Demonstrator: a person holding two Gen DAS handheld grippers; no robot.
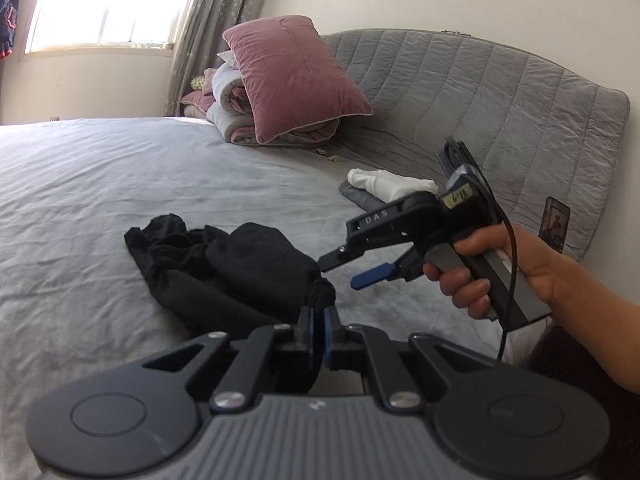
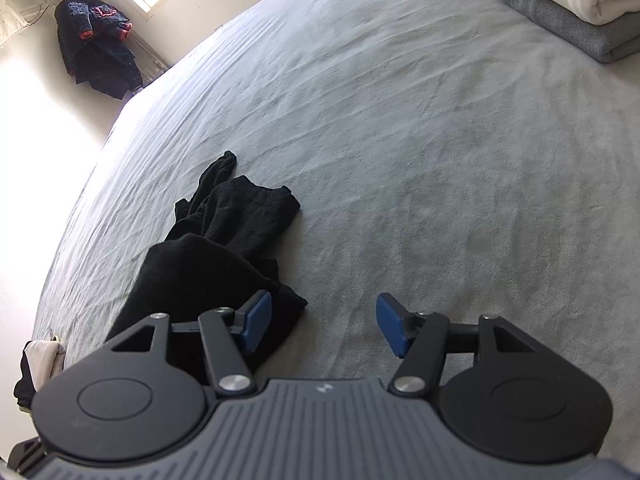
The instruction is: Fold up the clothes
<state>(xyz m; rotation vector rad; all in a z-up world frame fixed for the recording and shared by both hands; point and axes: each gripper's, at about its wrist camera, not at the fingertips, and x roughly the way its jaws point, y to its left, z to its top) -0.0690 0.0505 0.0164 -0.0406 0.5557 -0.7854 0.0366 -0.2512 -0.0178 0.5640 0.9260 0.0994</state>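
Left wrist view shows the left gripper with its jaws pressed together on a bunched corner of the black garment, which rises in a small peak at the fingertips. The rest of the garment lies crumpled on the grey bed sheet, trailing away to the left and far side. To the right, a hand holds the right gripper just above the sheet, its jaws spread and pointing toward that same near end of the cloth.

From the right wrist view, the right gripper holds nothing; its left pad hangs over the near edge of the black garment and the right pad over bare sheet. A folded white piece on a folded grey one sits far right (a stack already made, it seems). A pink pillow leans on rolled bedding by the headboard.

My judgement: the garment is not flat and not folded, and the step in hand is taking it by two points so it can be lifted and spread. The next move calls for the right jaws to find a single layer of edge well apart from the left pinch, not a wad, or the cloth will stay twisted.
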